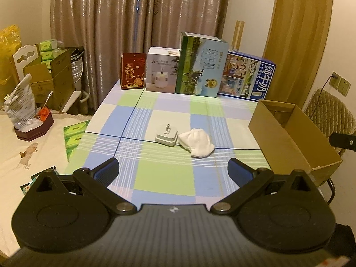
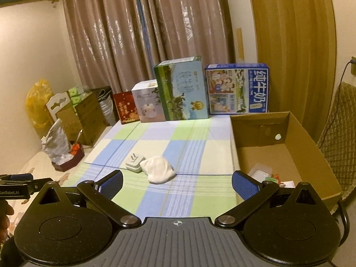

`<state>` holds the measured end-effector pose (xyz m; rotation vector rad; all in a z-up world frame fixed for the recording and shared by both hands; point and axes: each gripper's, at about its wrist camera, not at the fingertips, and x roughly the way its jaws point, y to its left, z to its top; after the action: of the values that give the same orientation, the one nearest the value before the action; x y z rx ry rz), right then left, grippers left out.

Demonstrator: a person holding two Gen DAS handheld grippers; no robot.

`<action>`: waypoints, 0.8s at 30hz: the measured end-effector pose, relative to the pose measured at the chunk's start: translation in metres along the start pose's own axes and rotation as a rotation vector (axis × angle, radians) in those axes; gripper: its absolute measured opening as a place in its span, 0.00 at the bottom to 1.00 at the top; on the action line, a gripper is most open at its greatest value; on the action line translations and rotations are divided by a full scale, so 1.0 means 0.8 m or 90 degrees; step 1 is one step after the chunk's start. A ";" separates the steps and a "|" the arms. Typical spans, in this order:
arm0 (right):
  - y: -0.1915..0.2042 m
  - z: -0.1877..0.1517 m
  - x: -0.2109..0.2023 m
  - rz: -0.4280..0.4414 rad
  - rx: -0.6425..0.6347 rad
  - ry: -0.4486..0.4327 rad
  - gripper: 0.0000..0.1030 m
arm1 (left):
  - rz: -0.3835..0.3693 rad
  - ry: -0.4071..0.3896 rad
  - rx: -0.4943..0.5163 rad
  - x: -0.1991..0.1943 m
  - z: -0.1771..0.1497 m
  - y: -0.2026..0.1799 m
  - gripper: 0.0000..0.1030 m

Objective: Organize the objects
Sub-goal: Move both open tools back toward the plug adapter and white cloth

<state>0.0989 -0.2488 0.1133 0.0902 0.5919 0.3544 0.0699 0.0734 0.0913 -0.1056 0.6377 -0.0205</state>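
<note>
One charger (image 1: 166, 136), one white cloth (image 1: 197, 142), four upright boxes (image 1: 201, 64) (back row), one open carton (image 1: 293, 138).

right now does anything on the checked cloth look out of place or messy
Two loose things sit mid-cloth: a white charger plug lying on its back, prongs up, and a crumpled white sock touching it. The boxes along the back stand neatly; the cardboard box already holds small items.

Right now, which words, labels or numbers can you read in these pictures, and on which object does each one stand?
"纯牛奶": blue milk carton, large white characters on its right side.
"纯牛奶": green milk carton, handwritten style; its small print is too small to read.
"J10": white appliance box; the characters beside it are blurred.
"SeeRobot.AI": left gripper, seen from the right wrist view.
Red box: gold characters, too blurred to read surely.
</note>
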 end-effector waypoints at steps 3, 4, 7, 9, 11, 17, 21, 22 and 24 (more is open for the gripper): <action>0.004 -0.002 0.007 0.004 -0.004 0.007 0.98 | 0.003 0.004 0.000 0.004 -0.001 0.005 0.99; 0.005 -0.003 0.009 0.005 -0.005 0.009 0.98 | 0.004 0.005 -0.001 0.005 -0.002 0.007 0.99; 0.009 -0.005 0.018 0.007 -0.010 0.016 0.98 | 0.006 0.010 -0.002 0.011 -0.004 0.009 0.99; 0.012 -0.006 0.023 0.008 -0.011 0.020 0.98 | 0.006 0.015 0.000 0.016 -0.004 0.010 0.99; 0.015 -0.007 0.030 0.009 -0.013 0.025 0.98 | 0.006 0.019 0.004 0.021 -0.004 0.012 0.99; 0.020 -0.011 0.056 0.016 -0.018 0.043 0.98 | 0.009 0.029 0.012 0.039 -0.002 0.018 0.99; 0.022 -0.014 0.080 0.017 -0.019 0.054 0.98 | 0.014 0.031 0.015 0.057 0.002 0.024 0.99; 0.022 -0.015 0.087 0.016 -0.019 0.054 0.98 | 0.020 0.030 0.014 0.062 0.003 0.026 0.99; 0.022 -0.017 0.099 0.008 -0.019 0.050 0.98 | 0.027 0.033 0.021 0.075 0.005 0.029 0.99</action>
<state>0.1471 -0.2044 0.0637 0.0516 0.6630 0.3800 0.1199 0.0937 0.0565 -0.0595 0.6915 0.0079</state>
